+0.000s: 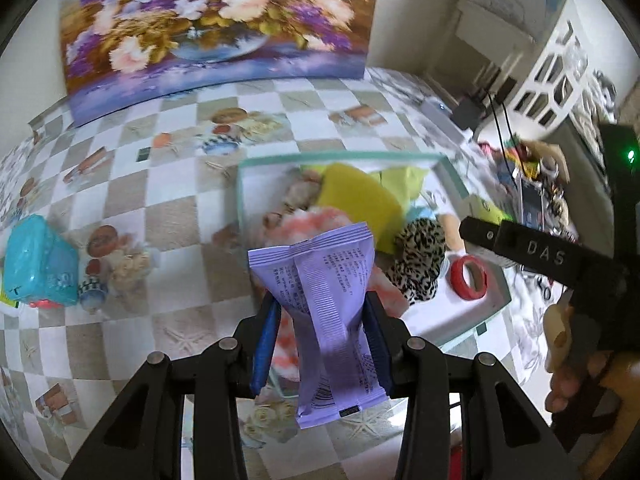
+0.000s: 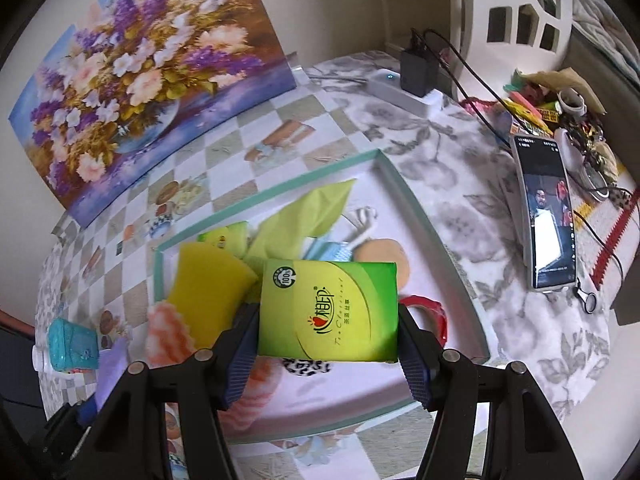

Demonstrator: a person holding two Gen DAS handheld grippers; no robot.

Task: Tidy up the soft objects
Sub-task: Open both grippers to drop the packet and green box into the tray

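Left gripper (image 1: 320, 304) clamps purple sachet (image 1: 324, 304); right gripper (image 2: 328, 336) pinches green tissue pack (image 2: 328, 312); both above tray (image 2: 440, 240), likely for drop-off.

A purple soft packet (image 1: 324, 300) hangs pinched above the tray (image 2: 440, 236). A green tissue pack (image 2: 328, 312) is squeezed flat over the yellow sponge (image 2: 208, 284) and fluffy things.
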